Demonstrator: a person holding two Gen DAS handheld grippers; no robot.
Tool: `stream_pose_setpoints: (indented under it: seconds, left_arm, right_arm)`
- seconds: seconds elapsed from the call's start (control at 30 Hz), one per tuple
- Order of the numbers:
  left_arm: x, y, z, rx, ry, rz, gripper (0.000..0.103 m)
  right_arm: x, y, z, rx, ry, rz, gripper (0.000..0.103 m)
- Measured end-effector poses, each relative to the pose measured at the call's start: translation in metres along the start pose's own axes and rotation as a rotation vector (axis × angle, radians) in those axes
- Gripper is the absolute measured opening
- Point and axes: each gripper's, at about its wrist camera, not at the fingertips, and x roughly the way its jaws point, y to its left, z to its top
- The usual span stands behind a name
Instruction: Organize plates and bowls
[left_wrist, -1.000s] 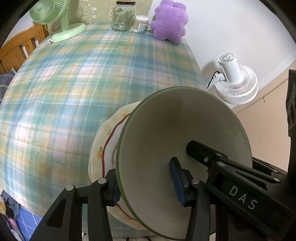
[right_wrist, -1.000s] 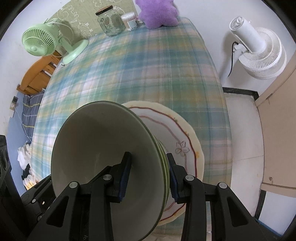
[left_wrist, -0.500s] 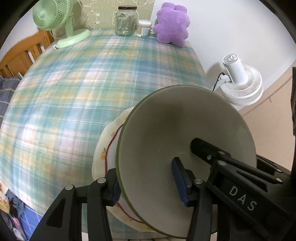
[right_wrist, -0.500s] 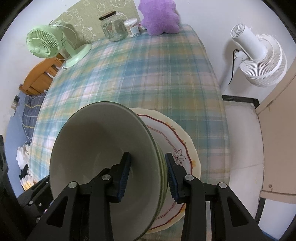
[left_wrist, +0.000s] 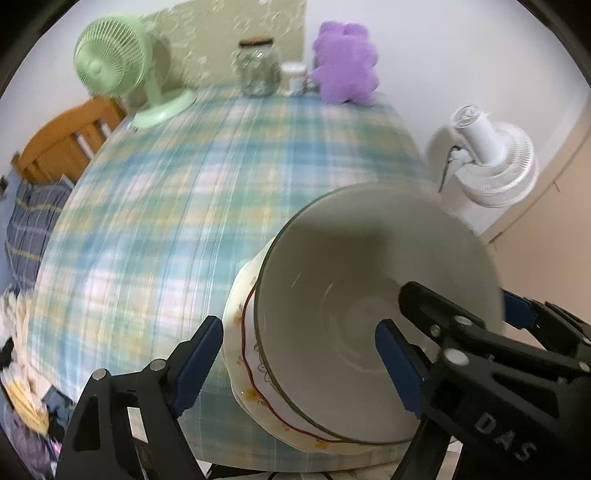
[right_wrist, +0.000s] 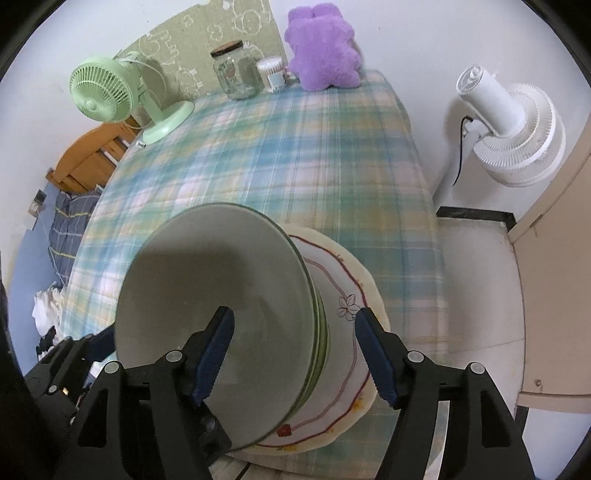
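A pale green bowl (left_wrist: 354, 280) sits on a cream plate with a red line and flowers (left_wrist: 240, 332) near the table's front edge. It also shows in the right wrist view as the bowl (right_wrist: 221, 295) on the plate (right_wrist: 347, 295). My left gripper (left_wrist: 299, 362) is open, its fingers standing apart on either side of the bowl's left rim. My right gripper (right_wrist: 295, 350) is open, its fingers apart on either side of the bowl's right rim.
The table has a plaid cloth (right_wrist: 295, 147). At its far end stand a green fan (right_wrist: 110, 92), a glass jar (right_wrist: 236, 74), a small cotton swab container (right_wrist: 273, 74) and a purple plush (right_wrist: 321, 55). A white fan (right_wrist: 509, 122) stands on the floor to the right. A wooden chair (left_wrist: 62, 144) is at the left.
Both grippers opened and let go of the bowl's rim. The bowl now rests on the plate. Both cameras drew back a little.
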Motion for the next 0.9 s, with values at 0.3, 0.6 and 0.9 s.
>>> stream_pose_setpoints:
  seconds: [0.3,0.6,0.9]
  left_arm:
    - [-0.034,0.020,0.012,0.069,-0.141,-0.065,0.092]
    - [-0.061,0.094,0.008,0.104,-0.254,-0.090,0.092]
    - [-0.067,0.176,-0.011,0.153,-0.348,-0.077,0.096]
  right_arm:
    - [-0.037,0.018,0.006,0.019,-0.137,-0.114,0.071]
    - [-0.064,0.074,-0.008,0.094,-0.264,-0.186,0.071]
    - [-0.059,0.149,-0.037,0.134,-0.378,-0.234,0.079]
